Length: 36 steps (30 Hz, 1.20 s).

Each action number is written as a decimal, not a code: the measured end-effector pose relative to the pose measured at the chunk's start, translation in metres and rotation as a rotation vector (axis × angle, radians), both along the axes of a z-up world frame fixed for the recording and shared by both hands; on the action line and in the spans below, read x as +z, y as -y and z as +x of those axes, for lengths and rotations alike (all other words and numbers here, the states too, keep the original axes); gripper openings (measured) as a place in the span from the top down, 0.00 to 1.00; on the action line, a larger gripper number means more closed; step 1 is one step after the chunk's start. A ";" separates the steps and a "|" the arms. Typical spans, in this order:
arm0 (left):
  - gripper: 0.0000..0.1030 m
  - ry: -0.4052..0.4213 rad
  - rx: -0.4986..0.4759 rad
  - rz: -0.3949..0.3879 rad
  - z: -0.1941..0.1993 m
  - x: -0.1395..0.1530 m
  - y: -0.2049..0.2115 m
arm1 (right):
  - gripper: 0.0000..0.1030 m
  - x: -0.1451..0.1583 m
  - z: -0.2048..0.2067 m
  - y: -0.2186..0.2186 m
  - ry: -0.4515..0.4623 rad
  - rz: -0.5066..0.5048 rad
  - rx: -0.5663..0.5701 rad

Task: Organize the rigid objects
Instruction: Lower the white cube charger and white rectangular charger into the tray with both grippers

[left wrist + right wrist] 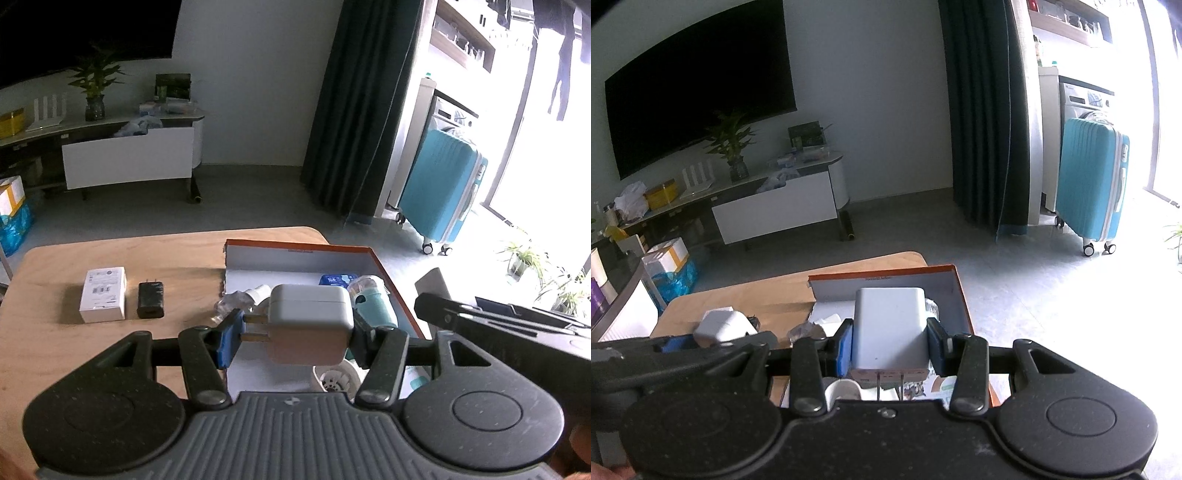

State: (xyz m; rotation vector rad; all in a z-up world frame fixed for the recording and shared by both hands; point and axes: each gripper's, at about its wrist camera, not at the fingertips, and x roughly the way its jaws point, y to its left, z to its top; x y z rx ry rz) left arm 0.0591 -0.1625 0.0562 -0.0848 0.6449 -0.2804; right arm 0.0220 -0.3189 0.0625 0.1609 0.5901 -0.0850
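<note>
My left gripper (295,338) is shut on a white charger (310,323), its two metal prongs pressed against the left blue pad. It hangs over the orange-rimmed box (391,280) on the wooden table (110,350). My right gripper (891,349) is shut on a second white charger (891,328), prongs toward the camera, also above the box (955,288). In the right wrist view the left gripper's charger (720,325) shows at lower left. A white carton (103,294) and a black charger (150,300) lie on the table's left.
The box holds a blue packet (338,279), a teal cup (375,306), a clear bottle (240,301) and a white round piece (338,378). Beyond the table stand a teal suitcase (441,192), a dark curtain (351,110) and a TV stand (129,155).
</note>
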 end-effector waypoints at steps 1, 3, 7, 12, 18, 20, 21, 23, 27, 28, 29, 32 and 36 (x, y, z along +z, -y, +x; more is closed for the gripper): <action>0.43 -0.001 -0.001 0.001 0.002 0.000 0.001 | 0.52 0.000 0.001 0.000 0.001 -0.001 0.000; 0.43 -0.004 -0.005 0.002 0.005 0.000 0.004 | 0.52 0.001 0.005 0.002 0.000 0.000 0.001; 0.43 -0.010 -0.011 0.005 0.011 -0.001 0.008 | 0.52 0.001 0.012 0.005 -0.004 0.001 -0.002; 0.43 -0.018 -0.014 0.006 0.018 -0.003 0.012 | 0.52 0.000 0.020 0.011 -0.010 0.008 -0.003; 0.43 -0.037 -0.017 0.009 0.026 -0.009 0.016 | 0.52 -0.002 0.036 0.017 -0.027 0.016 0.010; 0.43 -0.043 -0.023 0.010 0.029 -0.011 0.019 | 0.52 -0.004 0.043 0.020 -0.035 0.027 0.011; 0.43 -0.045 -0.028 0.012 0.030 -0.011 0.020 | 0.52 -0.005 0.046 0.021 -0.039 0.032 0.011; 0.43 -0.052 -0.033 0.015 0.032 -0.013 0.023 | 0.52 -0.007 0.054 0.021 -0.052 0.038 0.022; 0.43 -0.067 -0.041 0.016 0.038 -0.017 0.028 | 0.52 -0.013 0.067 0.022 -0.069 0.039 0.037; 0.43 -0.069 -0.045 0.018 0.040 -0.018 0.029 | 0.52 -0.014 0.070 0.022 -0.073 0.038 0.039; 0.43 -0.071 -0.047 0.019 0.042 -0.018 0.030 | 0.52 -0.016 0.072 0.022 -0.075 0.039 0.042; 0.43 -0.075 -0.052 0.023 0.045 -0.020 0.034 | 0.52 -0.018 0.081 0.021 -0.084 0.038 0.051; 0.43 -0.079 -0.059 0.023 0.051 -0.021 0.038 | 0.52 -0.023 0.089 0.022 -0.096 0.038 0.054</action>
